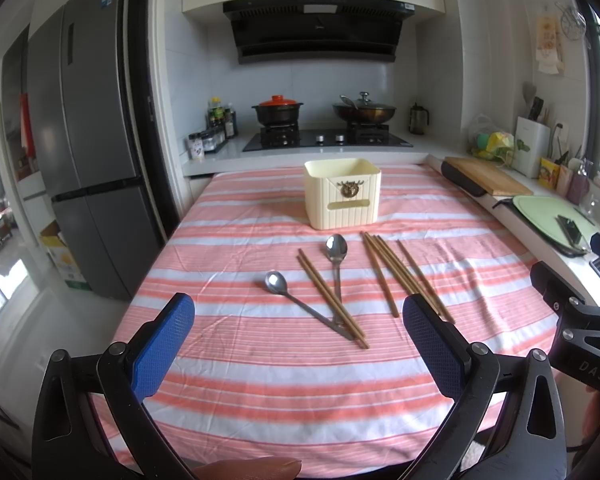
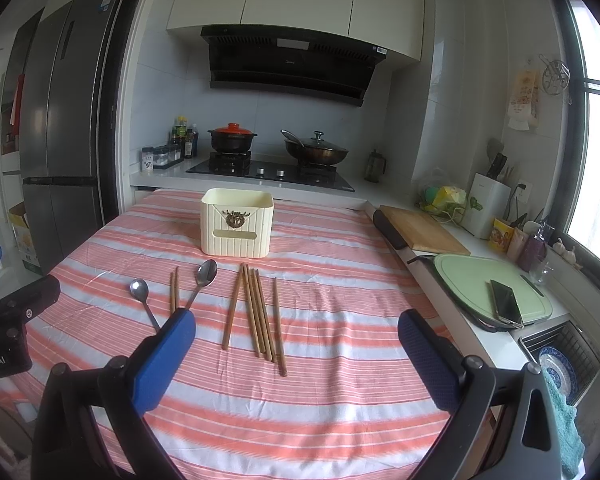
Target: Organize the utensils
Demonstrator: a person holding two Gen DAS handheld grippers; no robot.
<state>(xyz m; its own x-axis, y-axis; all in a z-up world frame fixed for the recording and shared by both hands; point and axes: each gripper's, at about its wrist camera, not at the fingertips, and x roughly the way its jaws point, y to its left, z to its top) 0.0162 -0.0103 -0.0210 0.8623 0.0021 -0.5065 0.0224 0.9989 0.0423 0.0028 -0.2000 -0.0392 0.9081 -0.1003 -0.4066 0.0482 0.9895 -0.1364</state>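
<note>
**A:** What do I have on the left wrist view?

**B:** I see my left gripper (image 1: 299, 316) spread wide with nothing between its blue pads (image 1: 162, 344); it hangs above the near edge of the table (image 1: 260, 392), over the striped cloth. The cream box (image 1: 342, 193) stands upright toward the far edge, about mid-width. Between it and me lie two spoons: one (image 1: 337, 264) with its bowl toward the box, the other (image 1: 300, 300) slanting left, and their handles meet near a pair of chopsticks (image 1: 332, 298) that crosses over them. A looser bunch of chopsticks (image 1: 404, 272) lies to the right of that. The right gripper's black body shows at the right edge, beside the table.

**A:** And the right wrist view?

**B:** My right gripper (image 2: 296, 332) is just as wide apart and holds nothing, also over the near part of the table. The bunch (image 2: 256, 312) of five chopsticks sits straight ahead, fanned, tips toward the box (image 2: 237, 222). The spoons (image 2: 200, 280) and the pair (image 2: 174, 290) lie to its left, partly hidden behind my left pad (image 2: 162, 360). On the counter past the right edge, a phone (image 2: 506, 303) rests on a green board (image 2: 468, 280).
</note>
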